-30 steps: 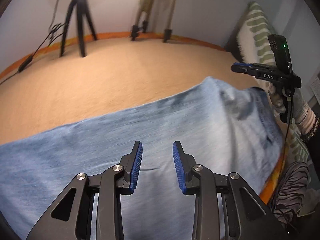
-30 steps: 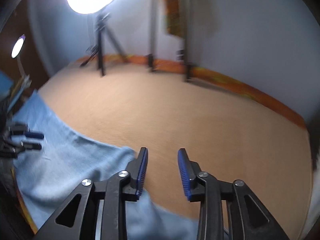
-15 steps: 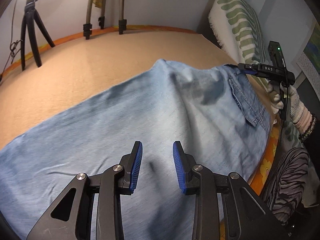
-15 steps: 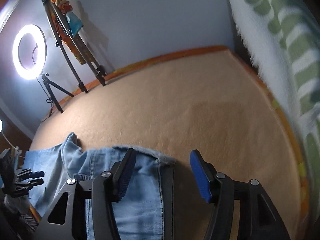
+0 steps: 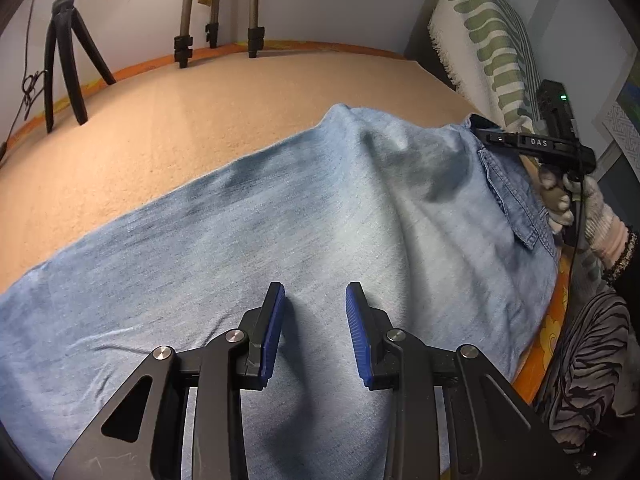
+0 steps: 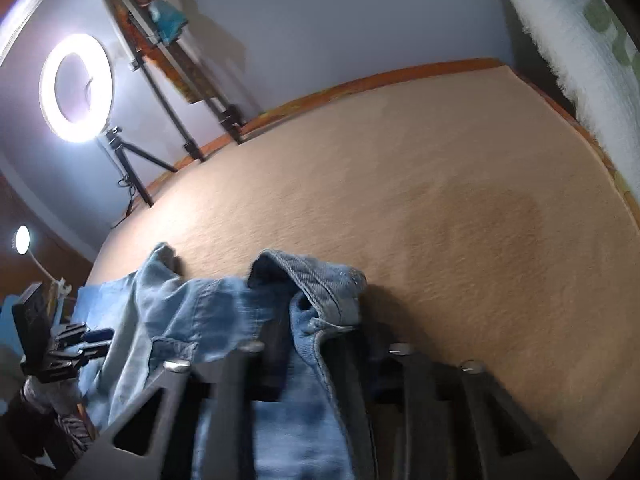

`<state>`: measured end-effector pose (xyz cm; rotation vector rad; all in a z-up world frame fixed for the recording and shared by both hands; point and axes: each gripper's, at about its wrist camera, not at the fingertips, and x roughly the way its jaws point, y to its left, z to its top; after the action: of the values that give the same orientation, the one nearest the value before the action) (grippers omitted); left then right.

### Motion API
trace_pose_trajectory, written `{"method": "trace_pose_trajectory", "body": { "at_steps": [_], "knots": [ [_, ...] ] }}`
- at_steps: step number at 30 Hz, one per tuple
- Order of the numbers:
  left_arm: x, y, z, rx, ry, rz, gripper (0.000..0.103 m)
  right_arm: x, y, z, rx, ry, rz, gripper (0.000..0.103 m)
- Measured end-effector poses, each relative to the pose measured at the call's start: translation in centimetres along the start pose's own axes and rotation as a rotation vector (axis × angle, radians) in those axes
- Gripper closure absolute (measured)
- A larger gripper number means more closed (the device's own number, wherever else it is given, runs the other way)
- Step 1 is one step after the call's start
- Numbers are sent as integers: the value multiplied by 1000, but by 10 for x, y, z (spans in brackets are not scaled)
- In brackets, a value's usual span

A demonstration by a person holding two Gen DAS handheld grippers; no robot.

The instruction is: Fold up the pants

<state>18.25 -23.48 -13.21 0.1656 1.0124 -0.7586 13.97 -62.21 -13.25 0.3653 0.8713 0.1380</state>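
Light blue denim pants (image 5: 320, 232) lie spread across the tan bed surface (image 5: 180, 112). My left gripper (image 5: 314, 336) is open, its blue pads just above the mid-leg fabric. My right gripper shows in the left wrist view (image 5: 480, 122) at the waistband corner by the back pocket. In the right wrist view the waistband (image 6: 316, 280) lies bunched between the blurred jaws of my right gripper (image 6: 308, 344), which look closed on it; the pads are hidden by denim. The left gripper also shows at that view's left edge (image 6: 96, 340).
A green-patterned white pillow (image 5: 492, 40) stands at the bed's head. Tripod legs (image 5: 64, 64) and stand poles (image 5: 216, 20) are along the far edge. A ring light (image 6: 76, 88) glows at the back. The bed's orange near edge (image 5: 540, 340) lies by my striped clothing.
My right gripper went from open over the waistband to closed around it, bunching the denim. My left gripper has lowered slightly toward the pant leg and stays open.
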Motion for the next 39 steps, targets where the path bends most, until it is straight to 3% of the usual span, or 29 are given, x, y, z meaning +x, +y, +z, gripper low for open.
{"method": "trace_pose_trajectory", "body": {
  "at_steps": [4,6,9,11,15,17,22,28,35,39],
  "knots": [
    [0,-2,0,8,-7,21,73,-26,27,-1,-33,-75,-145,88],
    [-1,-3,-1,10,-9,30,73,-38,26,-2,-4,-101,-263,89],
    [-2,-2,-3,12,-11,40,73,-27,21,-5,-10,-59,-306,88],
    [-4,-1,-4,11,-16,57,73,-18,24,-5,-37,-47,-342,85],
    [-18,5,-4,0,-49,77,73,-20,26,1,-41,-24,-382,62],
    [-29,12,-4,-21,-78,85,73,-37,26,1,-32,-51,-390,61],
    [-53,29,-8,-85,-125,89,73,-64,45,-4,-44,-79,-351,57],
    [-83,40,-8,-129,-176,126,73,-82,109,-32,-177,-61,-242,57],
    [-107,58,-30,-182,-205,177,73,-48,181,-84,-340,101,-77,57],
    [-115,73,-42,-220,-201,207,73,-28,212,-112,-424,153,-39,57]
  ]
}}
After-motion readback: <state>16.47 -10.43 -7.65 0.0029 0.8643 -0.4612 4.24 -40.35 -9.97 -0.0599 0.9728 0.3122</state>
